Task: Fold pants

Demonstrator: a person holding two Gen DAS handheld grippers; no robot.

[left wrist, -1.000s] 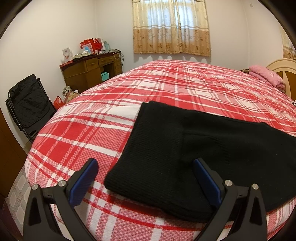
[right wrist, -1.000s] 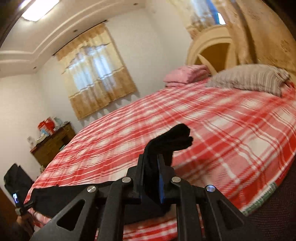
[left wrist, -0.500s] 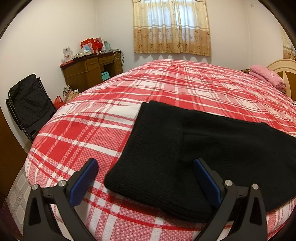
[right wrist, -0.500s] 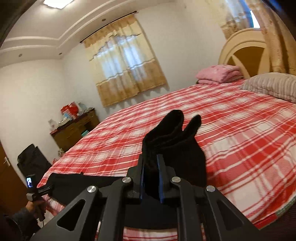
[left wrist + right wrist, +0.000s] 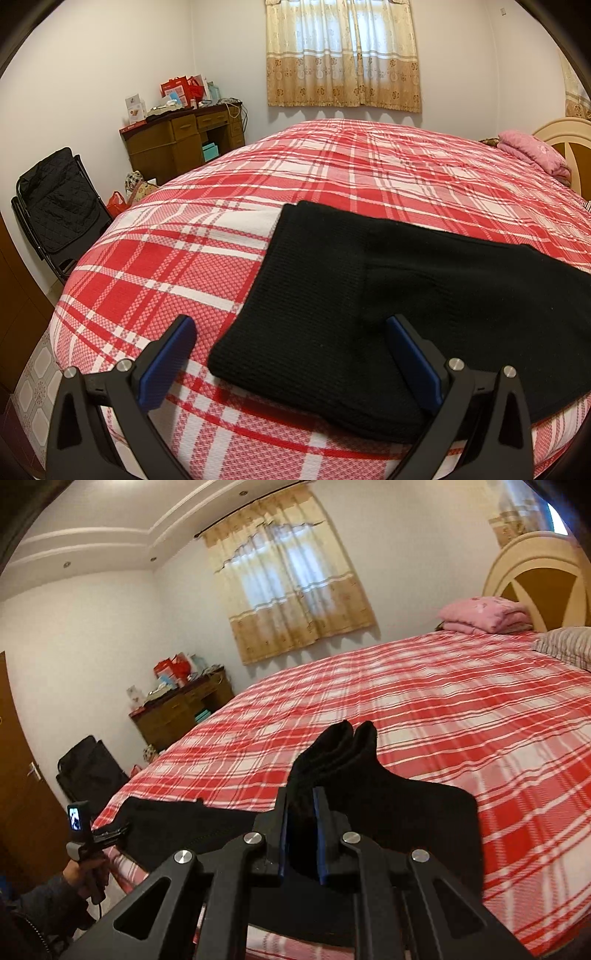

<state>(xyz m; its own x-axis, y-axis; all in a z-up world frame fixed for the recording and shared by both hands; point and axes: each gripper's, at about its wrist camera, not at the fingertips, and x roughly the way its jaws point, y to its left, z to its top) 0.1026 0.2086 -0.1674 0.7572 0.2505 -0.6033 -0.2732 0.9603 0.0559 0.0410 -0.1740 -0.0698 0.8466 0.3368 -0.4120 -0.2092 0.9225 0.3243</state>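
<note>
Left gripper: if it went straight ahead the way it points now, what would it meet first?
Probably the black pants lying on the plaid bed. The left gripper is open, its fingers straddling the near folded edge; depth is unclear, but nothing else lies between.

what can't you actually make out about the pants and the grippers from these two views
- Black pants, left wrist view: the far leg end runs off the right edge.
- Pants hem, right wrist view: the right gripper is shut on a bunched fold, and its fingers cover the pinched part.
- Near edge of the bed, right wrist view: covered by the gripper's frame.
- Left gripper, seen small at the left of the right wrist view: too small to read whether it is open.
</note>
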